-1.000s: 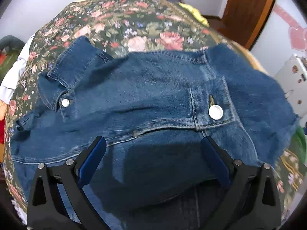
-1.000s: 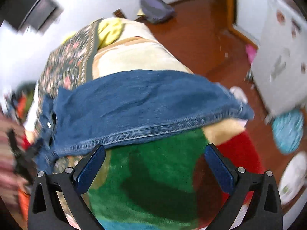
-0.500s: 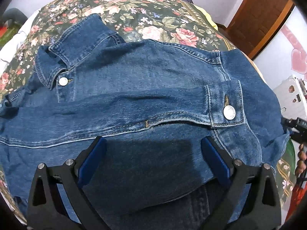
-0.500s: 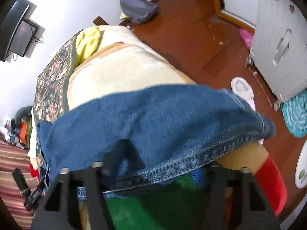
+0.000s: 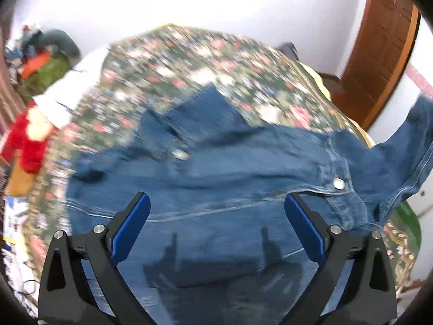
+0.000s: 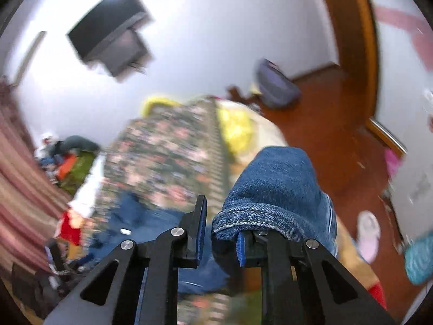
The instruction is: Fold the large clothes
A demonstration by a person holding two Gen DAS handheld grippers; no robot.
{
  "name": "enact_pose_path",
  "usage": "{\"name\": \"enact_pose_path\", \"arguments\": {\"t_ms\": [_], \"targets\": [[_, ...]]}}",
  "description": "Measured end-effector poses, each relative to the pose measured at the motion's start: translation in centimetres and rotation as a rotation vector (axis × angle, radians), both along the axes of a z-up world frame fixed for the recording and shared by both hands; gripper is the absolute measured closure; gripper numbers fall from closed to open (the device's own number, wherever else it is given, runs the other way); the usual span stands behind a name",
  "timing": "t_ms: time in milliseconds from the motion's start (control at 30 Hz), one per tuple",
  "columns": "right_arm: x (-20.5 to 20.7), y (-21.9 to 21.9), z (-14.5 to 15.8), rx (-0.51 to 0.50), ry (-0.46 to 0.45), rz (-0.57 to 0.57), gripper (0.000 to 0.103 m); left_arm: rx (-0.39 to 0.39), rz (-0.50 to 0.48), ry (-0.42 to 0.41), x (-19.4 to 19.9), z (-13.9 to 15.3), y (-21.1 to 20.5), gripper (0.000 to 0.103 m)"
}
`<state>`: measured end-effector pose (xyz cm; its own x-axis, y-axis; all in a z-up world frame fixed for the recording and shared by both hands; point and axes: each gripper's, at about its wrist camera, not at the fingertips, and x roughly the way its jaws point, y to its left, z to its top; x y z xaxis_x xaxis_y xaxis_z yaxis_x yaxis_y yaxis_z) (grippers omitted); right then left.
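Observation:
A blue denim jacket (image 5: 243, 168) lies spread on the floral bedspread (image 5: 189, 62), front up, with its metal buttons showing. My left gripper (image 5: 216, 197) hovers open over the jacket's near part, with nothing between its blue pads. The jacket's right side (image 5: 414, 146) is pulled up into the air. In the right wrist view, my right gripper (image 6: 220, 216) is shut on the jacket's hemmed edge (image 6: 276, 178), which bunches over the right finger. The rest of the jacket (image 6: 151, 216) lies blurred below on the bedspread (image 6: 167, 146).
A wooden door (image 5: 379, 40) stands at the right and a clothes pile (image 5: 46, 62) at the left by the wall. A red plush (image 5: 29, 146) lies at the bed's left edge. A wall television (image 6: 108, 35), a grey bag (image 6: 276, 86), a yellow cloth (image 6: 235, 127) and a slipper (image 6: 368, 230) are around.
The right gripper went from open to shut on the jacket's edge and rose with it. The left gripper stayed open and lifted back, so more of the bed shows.

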<state>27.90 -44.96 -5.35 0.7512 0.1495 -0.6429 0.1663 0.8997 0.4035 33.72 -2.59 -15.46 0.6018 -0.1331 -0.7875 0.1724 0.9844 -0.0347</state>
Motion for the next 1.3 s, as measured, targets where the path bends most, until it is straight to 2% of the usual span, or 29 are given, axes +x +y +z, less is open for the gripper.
{"name": "enact_pose_path", "arguments": {"t_ms": [67, 167, 300, 367, 467, 567, 633, 700, 733, 800, 900, 1000, 1167, 1300], "targets": [[0.9, 3.5, 2.3, 0.015, -0.046, 0.077, 0.087, 0.020, 0.036, -0.043, -0.8, 1.1, 2.1, 0.002], [2.3, 9.1, 4.6, 0.044, -0.100, 0.191, 0.088, 0.001, 0.086, -0.070, -2.2, 1.9, 5.6, 0.002], [4.7, 18.0, 4.9, 0.054, -0.115, 0.333, 0.088, -0.015, 0.158, -0.069, -3.9, 1.7, 9.8, 0.002], [6.1, 22.8, 3.7, 0.039, -0.088, 0.393, 0.088, -0.008, 0.203, -0.065, -5.1, 1.2, 12.2, 0.002], [8.0, 29.5, -0.4, 0.060, 0.034, 0.496, 0.088, -0.021, 0.248, -0.034, -6.6, 0.0, 14.8, 0.002], [8.5, 34.1, -6.0, 0.090, 0.173, 0.566, 0.088, -0.035, 0.295, 0.017, -8.2, -1.7, 17.8, 0.002], [8.2, 36.5, -9.9, 0.071, 0.279, 0.593, 0.088, -0.031, 0.321, 0.042, -9.0, -2.6, 19.0, 0.002], [8.1, 37.7, -13.3, 0.009, 0.379, 0.590, 0.088, -0.035, 0.348, 0.072, -9.6, -3.6, 20.1, 0.002], [8.0, 38.5, -15.3, -0.034, 0.462, 0.598, 0.088, -0.041, 0.355, 0.083, -9.9, -4.0, 20.4, 0.002], [7.7, 38.8, -17.9, -0.067, 0.568, 0.632, 0.087, -0.060, 0.363, 0.102, -10.0, -4.5, 20.6, 0.002], [7.1, 37.8, -18.5, -0.051, 0.598, 0.672, 0.087, -0.100, 0.347, 0.104, -9.7, -4.7, 19.9, 0.002], [6.6, 36.3, -16.2, -0.063, 0.547, 0.691, 0.087, -0.138, 0.307, 0.099, -8.6, -4.2, 18.2, 0.002], [5.2, 32.3, -9.8, -0.245, 0.343, 0.660, 0.087, -0.183, 0.221, 0.114, -5.6, -3.6, 14.1, 0.002], [5.0, 27.1, -6.7, -0.345, 0.257, 0.591, 0.087, -0.144, 0.137, 0.115, -2.6, -3.2, 9.7, 0.002]]}}
